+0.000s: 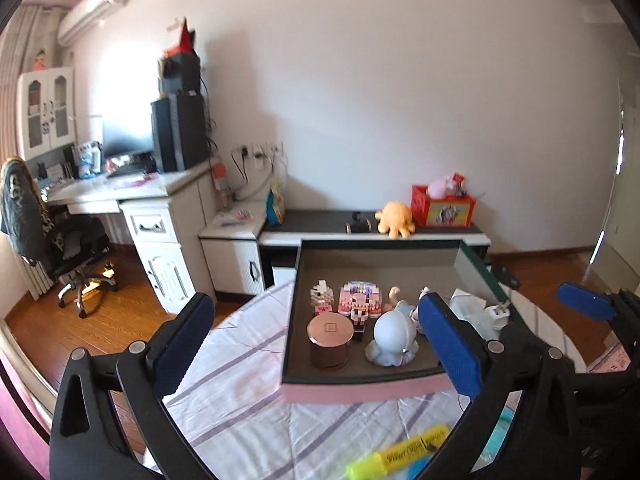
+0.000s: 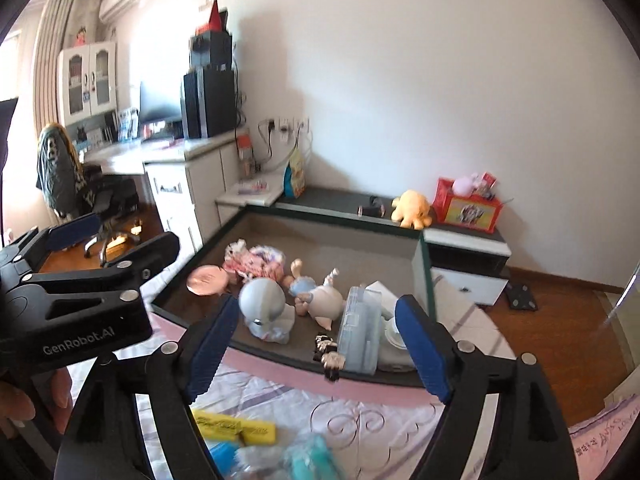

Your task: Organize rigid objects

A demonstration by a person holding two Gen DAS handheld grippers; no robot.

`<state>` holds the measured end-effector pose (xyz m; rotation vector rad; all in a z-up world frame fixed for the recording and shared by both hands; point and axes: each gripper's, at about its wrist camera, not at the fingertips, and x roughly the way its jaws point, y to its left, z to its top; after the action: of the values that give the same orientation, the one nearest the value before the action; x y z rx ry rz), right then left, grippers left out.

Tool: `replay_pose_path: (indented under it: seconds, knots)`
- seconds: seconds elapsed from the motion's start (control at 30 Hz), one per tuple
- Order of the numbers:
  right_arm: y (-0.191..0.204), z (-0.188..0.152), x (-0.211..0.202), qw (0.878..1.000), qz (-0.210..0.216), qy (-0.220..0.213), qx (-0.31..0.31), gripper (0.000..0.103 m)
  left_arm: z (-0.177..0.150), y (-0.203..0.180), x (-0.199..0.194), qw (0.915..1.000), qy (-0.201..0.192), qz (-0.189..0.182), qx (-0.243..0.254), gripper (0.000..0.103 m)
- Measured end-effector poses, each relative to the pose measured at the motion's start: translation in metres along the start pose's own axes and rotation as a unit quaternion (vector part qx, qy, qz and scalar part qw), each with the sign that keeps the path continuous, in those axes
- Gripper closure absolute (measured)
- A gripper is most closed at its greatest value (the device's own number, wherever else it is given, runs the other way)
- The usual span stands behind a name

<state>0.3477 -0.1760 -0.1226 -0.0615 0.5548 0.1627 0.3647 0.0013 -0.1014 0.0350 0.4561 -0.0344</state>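
Left hand-held gripper (image 1: 320, 344): my jaws stood wide apart with nothing between them, hovering over the bed (image 1: 240, 412) in front of the tray.
Right hand-held gripper (image 2: 320, 348): also spread wide, nothing gripped.
Tray (image 1: 360, 392): square, pink outer wall, grey felt-like floor, resting on the striped sheet.
Highlighter (image 1: 400, 454): yellow plastic, lying flat on the bed near me, long axis slanting up to the right in my left view.
Round tin (image 1: 330, 340): upright cylinder, shiny copper lid, in the tray.
Figurine (image 1: 394, 338): smooth, pale, round-headed, upright beside the tin.
Clear case (image 2: 360, 328): ribbed plastic, standing on edge at the tray's right.
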Motion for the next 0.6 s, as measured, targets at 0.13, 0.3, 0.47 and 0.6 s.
replay_pose_path:
  seconds: [0.13, 0.3, 0.47, 0.6]
  knots:
    - [0.009, -0.009, -0.064, 0.998, 0.004, -0.050, 0.022, 0.016, -0.010, 0.011, -0.061, 0.9992, -0.032, 0.025, 0.005, 0.000]
    - [0.025, -0.023, -0.123, 0.996, 0.015, -0.084, 0.027, 0.015, -0.029, 0.020, -0.127, 0.9979, -0.053, 0.039, 0.002, 0.000]
    - [0.043, -0.037, -0.167, 0.994, 0.018, -0.104, 0.021, 0.000, -0.048, 0.024, -0.174, 0.9976, -0.059, 0.036, 0.003, 0.000]
    - [0.053, -0.047, -0.193, 0.993, 0.017, -0.114, 0.011, 0.000, -0.054, 0.023, -0.202, 0.9967, -0.071, 0.039, 0.002, 0.000]
